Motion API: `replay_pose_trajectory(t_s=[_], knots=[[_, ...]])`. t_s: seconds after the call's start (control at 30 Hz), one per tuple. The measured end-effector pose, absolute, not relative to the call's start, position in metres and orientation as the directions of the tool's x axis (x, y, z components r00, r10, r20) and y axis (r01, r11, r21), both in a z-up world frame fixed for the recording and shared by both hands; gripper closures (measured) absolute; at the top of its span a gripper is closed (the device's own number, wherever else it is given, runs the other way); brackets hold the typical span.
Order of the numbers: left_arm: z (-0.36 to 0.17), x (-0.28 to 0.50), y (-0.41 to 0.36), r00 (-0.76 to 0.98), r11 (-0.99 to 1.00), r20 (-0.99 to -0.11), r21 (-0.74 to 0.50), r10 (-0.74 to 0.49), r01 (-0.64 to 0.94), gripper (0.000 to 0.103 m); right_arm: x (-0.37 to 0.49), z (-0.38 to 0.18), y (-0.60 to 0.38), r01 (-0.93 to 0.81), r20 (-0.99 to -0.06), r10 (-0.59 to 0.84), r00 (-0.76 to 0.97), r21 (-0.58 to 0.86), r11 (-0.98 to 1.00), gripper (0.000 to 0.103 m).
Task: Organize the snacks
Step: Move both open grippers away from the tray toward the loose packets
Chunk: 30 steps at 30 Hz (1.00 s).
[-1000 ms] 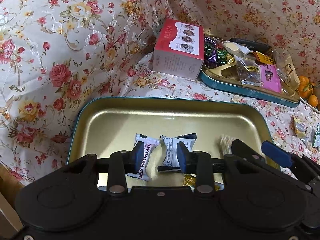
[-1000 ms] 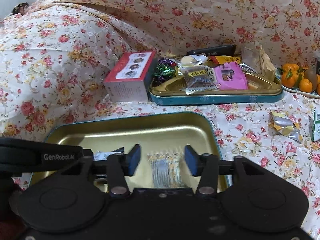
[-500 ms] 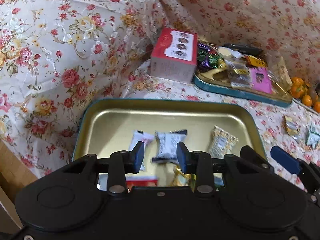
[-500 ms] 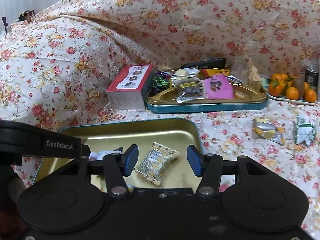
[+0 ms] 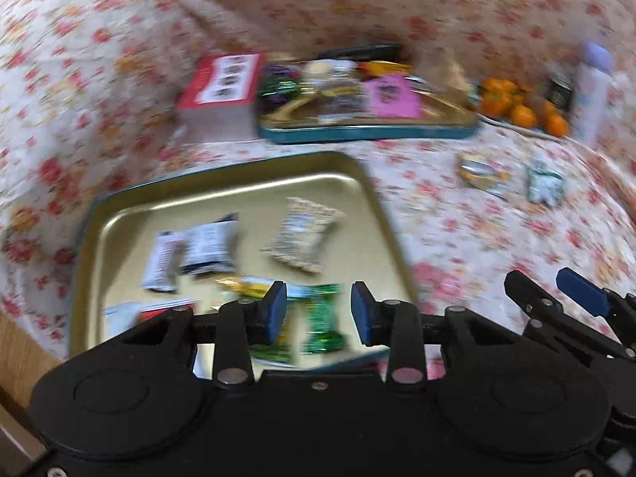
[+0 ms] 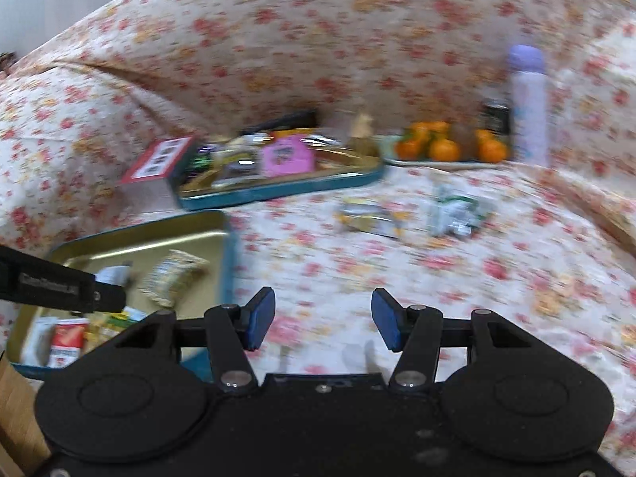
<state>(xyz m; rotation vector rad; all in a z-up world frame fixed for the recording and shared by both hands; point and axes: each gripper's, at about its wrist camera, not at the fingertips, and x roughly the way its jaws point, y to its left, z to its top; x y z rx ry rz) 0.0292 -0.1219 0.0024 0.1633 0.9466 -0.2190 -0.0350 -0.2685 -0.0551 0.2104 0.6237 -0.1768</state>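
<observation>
A gold tray with a teal rim [image 5: 119,214] lies near me and holds several snack packets, among them a beige packet [image 5: 302,234], a dark-and-white packet [image 5: 210,244] and a green one [image 5: 324,318]. It also shows in the right wrist view [image 6: 131,238]. My left gripper [image 5: 318,312] is open and empty above the tray's near right corner. My right gripper [image 6: 322,318] is open and empty over the floral cloth, right of the tray. Two loose snacks, a gold one [image 6: 369,218] and a green-white one [image 6: 457,210], lie on the cloth ahead of it.
A second teal tray [image 6: 286,190] full of snacks sits at the back, with a red box [image 6: 159,163] at its left. A plate of oranges [image 6: 445,147], a dark can [image 6: 495,117] and a lilac bottle [image 6: 528,103] stand back right. Both views are blurred.
Both grippers have pulled back and swung right. The right gripper has left the tray and now hangs over the cloth. More packets at the tray's near end have come into view.
</observation>
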Motion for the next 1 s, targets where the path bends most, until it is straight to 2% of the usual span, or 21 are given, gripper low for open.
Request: replay_pose_trajectory(t_s=[0.23,0.4,0.67,1.0], knots=[[-0.001,0.024,-0.182,0.527,0.939,-0.833,0.024,-0.171,0.342,0.059,-0.058,-0.073,-0.329,0.344,-0.597,-0.199,0.777,0.138,0.929,0.046],[-0.005,0.034,-0.211,0.5,0.933,-0.843,-0.007,-0.198,0.359,0.059,-0.051,-0.076,-0.363,0.361,-0.558,-0.255,0.789,0.087,0.928,0.046],[-0.012,0.059,-0.239,0.49,0.944,-0.854,-0.005,-0.175,0.33,0.059,-0.008,-0.081,-0.392,0.273,-0.483,-0.264,0.835,-0.054,0.961,0.046],[-0.028,0.08,-0.253,0.434,0.952,-0.885,-0.029,-0.167,0.306,0.059,0.04,-0.092,-0.398,0.072,-0.478,-0.169,0.862,-0.215,0.974,0.047]])
